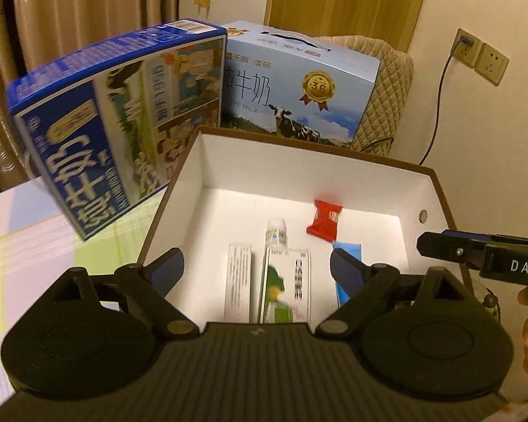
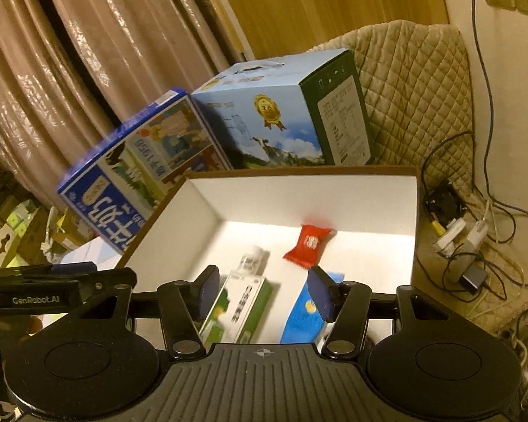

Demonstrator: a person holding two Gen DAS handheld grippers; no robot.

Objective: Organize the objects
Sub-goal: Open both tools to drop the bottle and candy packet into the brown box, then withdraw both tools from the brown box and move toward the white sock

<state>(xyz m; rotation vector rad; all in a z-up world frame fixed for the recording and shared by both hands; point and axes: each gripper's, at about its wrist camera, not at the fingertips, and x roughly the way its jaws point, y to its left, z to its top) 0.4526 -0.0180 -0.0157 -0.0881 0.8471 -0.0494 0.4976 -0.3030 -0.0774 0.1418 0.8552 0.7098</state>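
Both the left gripper (image 1: 257,267) and the right gripper (image 2: 262,290) hang wide apart and empty over the near edge of the white-lined box (image 1: 436,190). On its floor lie a red packet (image 1: 324,218), a small bottle (image 1: 276,232), a green carton (image 1: 286,290), a white carton (image 1: 238,281) and what may be a blue pouch (image 2: 304,311). The near ends of the cartons and pouch are hidden behind the gripper bodies, and their print is too blurred to read.

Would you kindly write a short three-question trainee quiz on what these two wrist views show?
1. True or false: the red packet lies inside the open box.
2. Which carton leans tilted beside that box: A, the dark blue milk carton, or B, the light blue milk carton?
3. Fill in: the left gripper and right gripper are both ____, holding nothing.

Key: 1 true; 2 A; 3 open.
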